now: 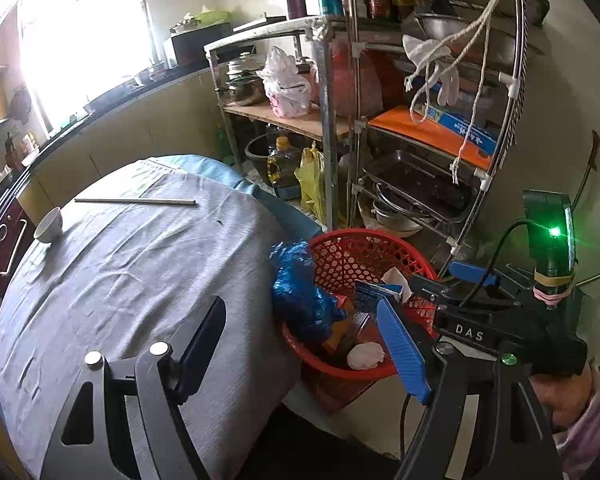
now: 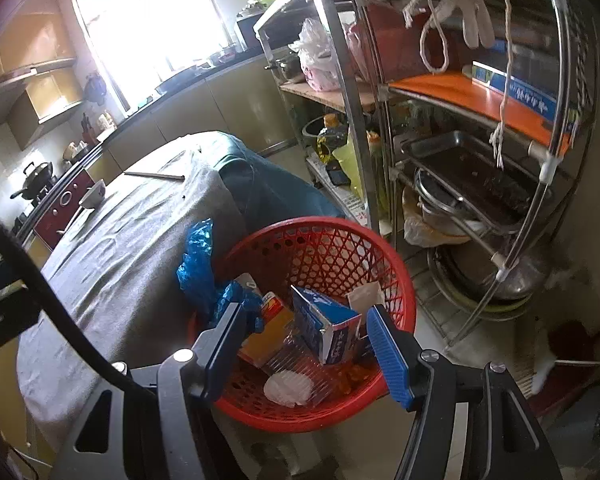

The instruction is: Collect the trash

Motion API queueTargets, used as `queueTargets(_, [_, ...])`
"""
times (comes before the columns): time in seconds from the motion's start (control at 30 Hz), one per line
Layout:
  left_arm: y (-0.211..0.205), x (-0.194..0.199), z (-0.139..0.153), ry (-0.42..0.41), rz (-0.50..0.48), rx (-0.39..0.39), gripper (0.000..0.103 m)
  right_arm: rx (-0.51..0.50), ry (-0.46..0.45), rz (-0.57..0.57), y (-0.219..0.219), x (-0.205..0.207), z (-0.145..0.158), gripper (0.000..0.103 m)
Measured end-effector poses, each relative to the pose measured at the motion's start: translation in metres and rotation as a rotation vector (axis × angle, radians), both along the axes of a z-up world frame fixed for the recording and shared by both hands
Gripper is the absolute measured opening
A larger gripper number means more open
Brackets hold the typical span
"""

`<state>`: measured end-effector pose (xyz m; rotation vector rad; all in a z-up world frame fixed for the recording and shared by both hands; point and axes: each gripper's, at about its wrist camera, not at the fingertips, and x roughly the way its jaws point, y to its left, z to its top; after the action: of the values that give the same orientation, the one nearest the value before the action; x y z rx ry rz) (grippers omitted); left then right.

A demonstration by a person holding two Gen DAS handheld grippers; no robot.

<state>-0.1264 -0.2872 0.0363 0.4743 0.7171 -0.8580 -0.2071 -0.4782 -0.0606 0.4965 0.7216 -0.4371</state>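
A red mesh basket [image 1: 352, 248] [image 2: 324, 240] stands beside the grey-clothed table [image 1: 120, 272] [image 2: 112, 248]. It holds a blue and white carton [image 2: 328, 328] [image 1: 376, 292], an orange box [image 2: 266, 330], a white crumpled tissue [image 2: 288, 388] [image 1: 365, 356] and a clear plastic tray. A blue plastic bag [image 1: 300, 292] [image 2: 204, 272] hangs over its rim. My left gripper [image 1: 300, 352] is open and empty, over the table edge and basket. My right gripper [image 2: 304, 350] is open and empty, just above the basket; it also shows in the left wrist view [image 1: 440, 284].
A white bowl [image 1: 49, 225] [image 2: 94, 194] and a pair of chopsticks [image 1: 136, 201] [image 2: 154, 176] lie on the far part of the table. A metal rack [image 1: 340, 128] [image 2: 480, 140] with pots, trays and bags stands behind the basket. A kitchen counter runs along the left.
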Motion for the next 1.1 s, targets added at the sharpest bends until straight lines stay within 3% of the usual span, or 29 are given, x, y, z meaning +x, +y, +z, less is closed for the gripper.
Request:
queueTargets(0.47, [0.058, 0.006, 0.019, -0.003, 0.069, -0.066, 0.08, -0.102, -0.01, 0.041, 0.022, 0.016, 0.03, 0.069])
queueTargets(1.1, [0.155, 0.025, 0.027, -0.027, 0.275, -0.099, 0.08, -0.191, -0.07, 0.256, 0.128, 0.063, 0.071, 0.069])
